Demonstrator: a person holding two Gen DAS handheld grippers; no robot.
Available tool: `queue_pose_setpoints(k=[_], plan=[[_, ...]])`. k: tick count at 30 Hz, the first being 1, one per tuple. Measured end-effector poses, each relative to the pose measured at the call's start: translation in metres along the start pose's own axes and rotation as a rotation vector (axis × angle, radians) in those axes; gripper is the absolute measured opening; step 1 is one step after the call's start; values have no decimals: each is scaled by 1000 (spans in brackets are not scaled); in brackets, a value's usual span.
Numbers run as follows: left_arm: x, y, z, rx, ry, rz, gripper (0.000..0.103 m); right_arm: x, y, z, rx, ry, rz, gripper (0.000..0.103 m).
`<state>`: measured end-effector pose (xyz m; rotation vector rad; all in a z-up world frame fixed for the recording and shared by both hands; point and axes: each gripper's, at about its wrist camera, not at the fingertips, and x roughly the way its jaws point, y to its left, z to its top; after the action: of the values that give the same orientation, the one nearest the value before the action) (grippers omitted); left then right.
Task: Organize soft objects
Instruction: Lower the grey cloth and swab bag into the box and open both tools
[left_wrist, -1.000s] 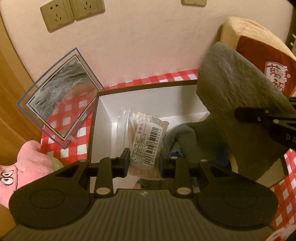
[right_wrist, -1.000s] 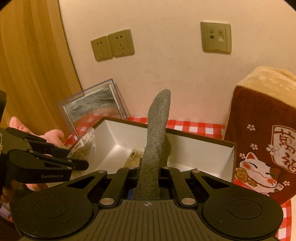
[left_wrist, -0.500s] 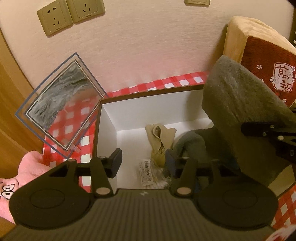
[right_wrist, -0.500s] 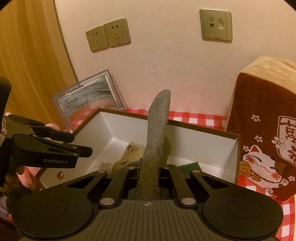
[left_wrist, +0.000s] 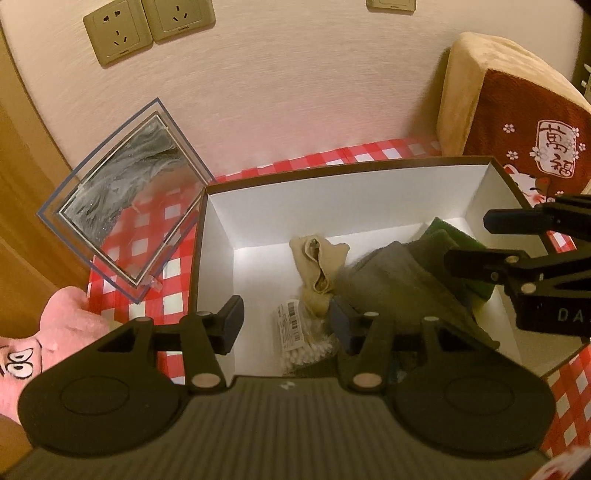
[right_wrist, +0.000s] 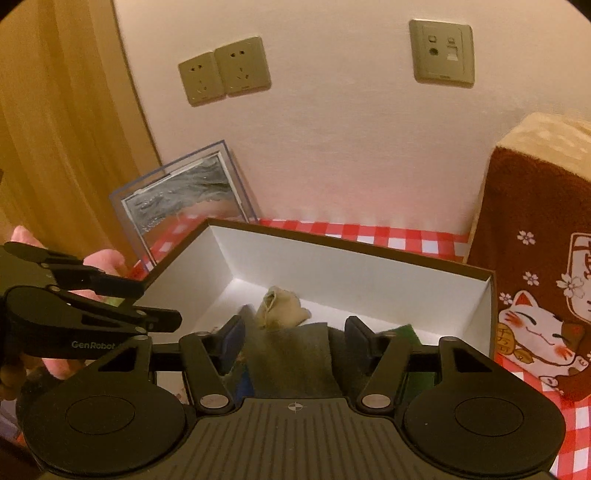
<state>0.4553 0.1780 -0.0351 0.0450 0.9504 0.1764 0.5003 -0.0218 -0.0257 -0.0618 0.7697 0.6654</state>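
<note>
Left tongs (left_wrist: 286, 319): nearest the lens; jaws spread apart, gripping nothing, poised over the near-left part of the box.
Right tongs (right_wrist: 294, 338): jaws opening; the grey cloth lies between them, and neither pad appears to press on it.
Packet of cotton swabs (left_wrist: 299, 338): on the box floor just beyond the left tongs, barcode label facing up.
Grey cloth (left_wrist: 402, 280): folded, lying in the right half of the box, partly over a green cloth (left_wrist: 456, 236).
Beige pouch (left_wrist: 319, 262): crumpled, mid-floor of the box, touching the grey cloth's left edge.
Box (left_wrist: 332, 195): open, white inside with a brown rim, standing on the red-checked desk (left_wrist: 147, 236).
Pink plush (left_wrist: 55, 325): on the desk, left of the box.
Clear frame (left_wrist: 125, 218): leaning behind the box's left corner, against the wall.
Cat-print cushion (right_wrist: 535, 277): upright, right of the box.
Wall sockets (right_wrist: 225, 70): farthest, on the wall above.
</note>
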Motion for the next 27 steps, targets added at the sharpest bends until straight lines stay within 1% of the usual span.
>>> queue_pose_setpoints(k=[14,21,27], plan=[[-17,-6,-12,-8,6,-1,49,-14,-1,-13,14,36,7,61],[-33,-8,-18,-23,0,-6,50,-31,-3,-19,41,23,13,61],[-51,-10,-27,-56,-9,-14,50,-51,-2,-28,76,-1,22,61]])
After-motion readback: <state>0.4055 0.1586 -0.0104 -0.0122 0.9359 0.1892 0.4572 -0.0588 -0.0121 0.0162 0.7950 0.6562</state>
